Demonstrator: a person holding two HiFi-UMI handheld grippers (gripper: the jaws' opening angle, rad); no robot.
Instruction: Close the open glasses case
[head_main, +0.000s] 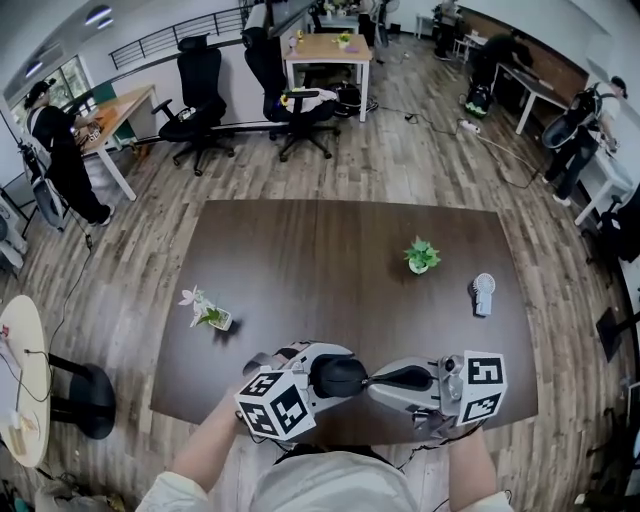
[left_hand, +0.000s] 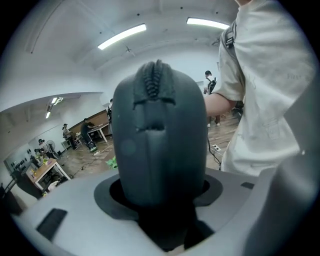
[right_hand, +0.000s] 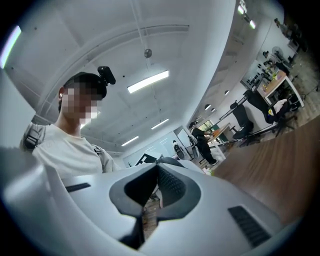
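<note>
Left gripper (left_hand: 159, 199) clamped the dark grey oval zip-up glasses case (left_hand: 159, 135) across its middle, above the near edge of the brown wooden table (head_main: 330, 260), probably to steady it. Right gripper (right_hand: 155, 192), jaws together and empty, pointed left at the case's right side, seemingly ready to work the zip. Whether the case was fully shut, and what it held, could not be told.

The dark, rounded case (left_hand: 160, 145), a zip seam running over its far end, sits clamped between the left gripper's (head_main: 330, 372) jaws.
</note>
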